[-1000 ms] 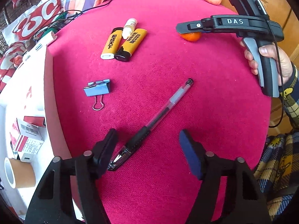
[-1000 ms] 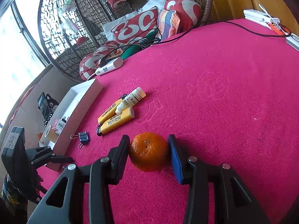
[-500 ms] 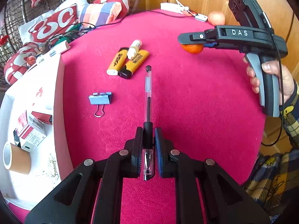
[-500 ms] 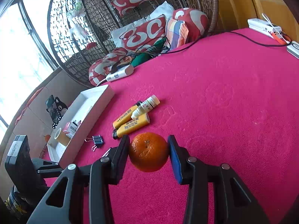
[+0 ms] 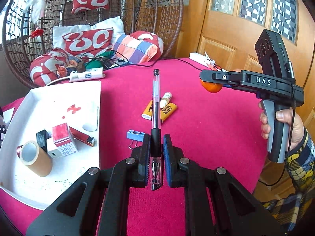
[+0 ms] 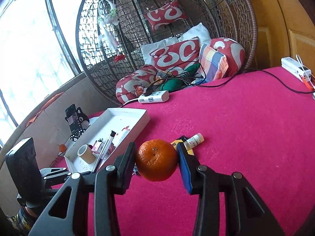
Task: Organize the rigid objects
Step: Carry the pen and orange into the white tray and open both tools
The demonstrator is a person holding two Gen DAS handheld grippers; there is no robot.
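My left gripper is shut on a clear gel pen and holds it lifted above the red tablecloth, pointing away. The pen also shows in the right wrist view. My right gripper is shut on an orange tangerine and holds it in the air; it shows in the left wrist view at the right. A white tray lies at the left of the table, holding a tape roll, a charger and small boxes. Two yellow lighters, a small bottle and a blue binder clip lie on the cloth.
White power strips lie at the table's far edge and far right, with black cables across the cloth. A wicker hanging chair with cushions stands behind the table. A wooden door is at the right.
My left gripper closed on the pen and lifted it off the cloth, tilting up. My right gripper rose with the tangerine still held.
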